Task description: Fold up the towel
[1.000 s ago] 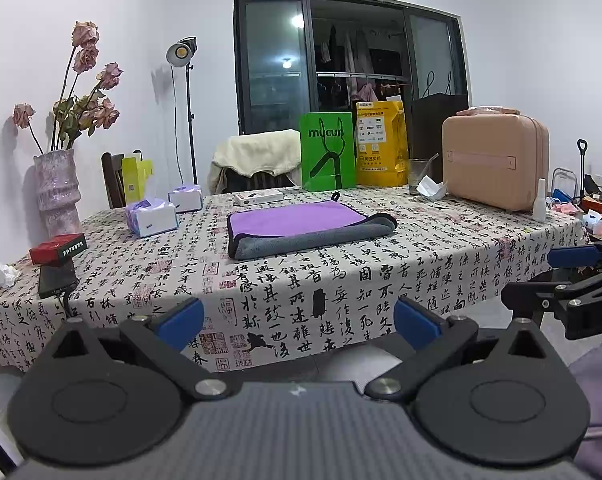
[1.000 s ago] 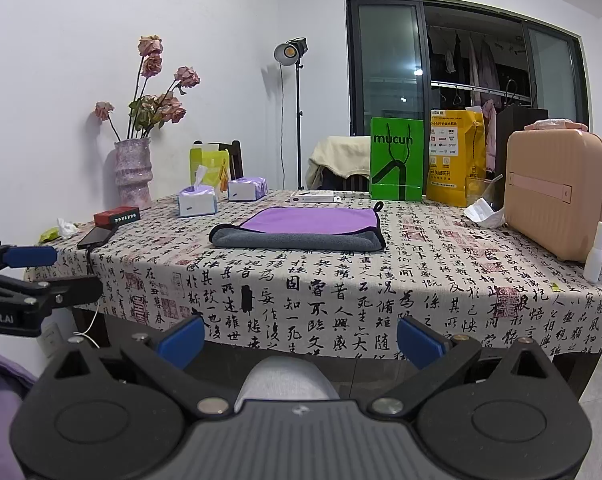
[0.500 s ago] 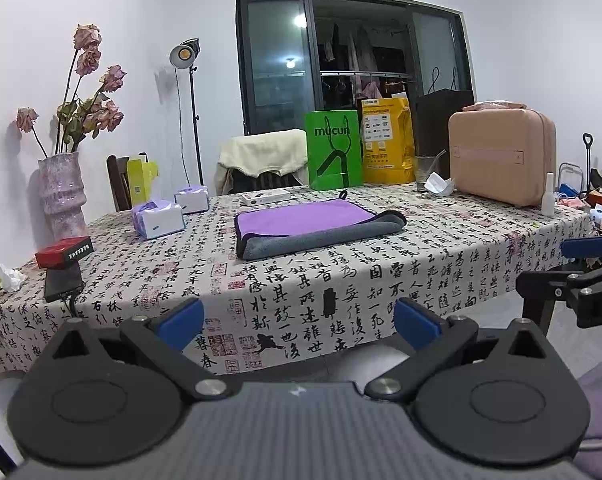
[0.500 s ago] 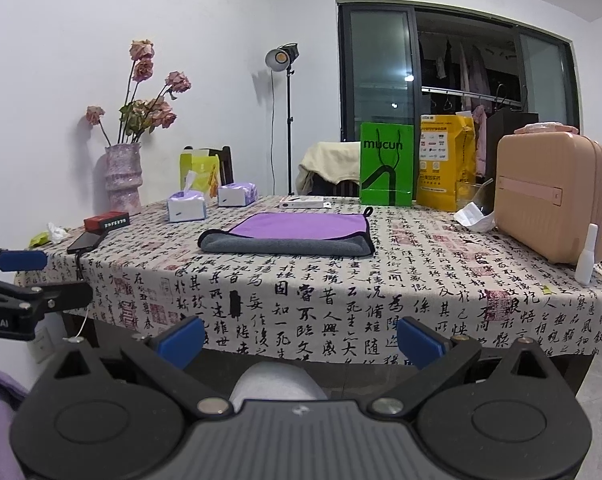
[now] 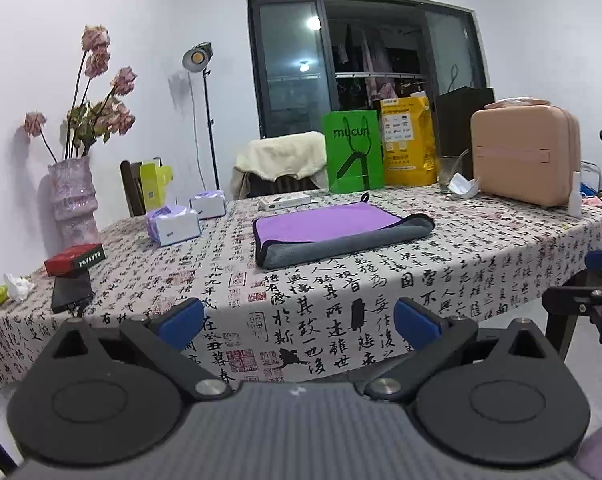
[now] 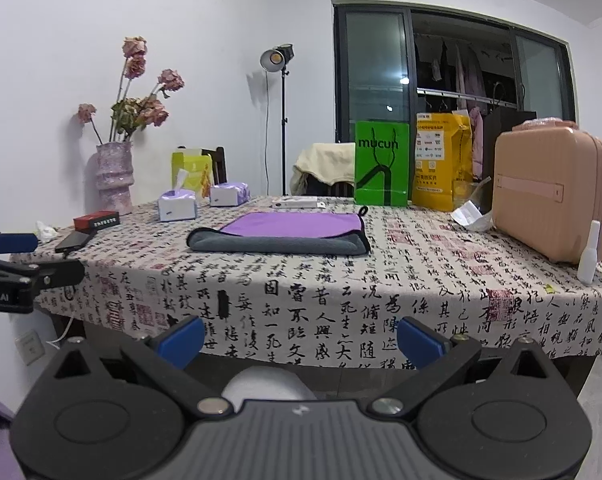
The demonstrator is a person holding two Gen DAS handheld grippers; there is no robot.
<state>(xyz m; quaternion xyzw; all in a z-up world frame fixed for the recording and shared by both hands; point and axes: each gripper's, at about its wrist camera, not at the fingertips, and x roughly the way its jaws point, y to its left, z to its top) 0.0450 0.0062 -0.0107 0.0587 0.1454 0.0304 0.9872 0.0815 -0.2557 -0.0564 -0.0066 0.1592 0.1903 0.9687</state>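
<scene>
A purple and grey towel (image 5: 333,236) lies folded flat in the middle of the table, grey edge toward me; it also shows in the right wrist view (image 6: 285,234). My left gripper (image 5: 299,322) is open and empty, held in front of the table's near edge, well short of the towel. My right gripper (image 6: 299,340) is open and empty, also in front of the table edge. Each gripper shows at the side of the other's view: the right one (image 5: 593,304), the left one (image 6: 17,272).
The table (image 5: 341,312) has a calligraphy-print cloth. On it stand a vase of dried flowers (image 5: 73,200), tissue packs (image 5: 173,226), a red box (image 5: 75,260), a phone (image 5: 71,294), a green bag (image 5: 353,156), a yellow bag (image 5: 409,146), a pink case (image 5: 525,156) and a white bottle (image 6: 589,258).
Both grippers have drifted slightly, so the table and towel sit a little differently in view. The towel has not moved and both grippers stay open.
</scene>
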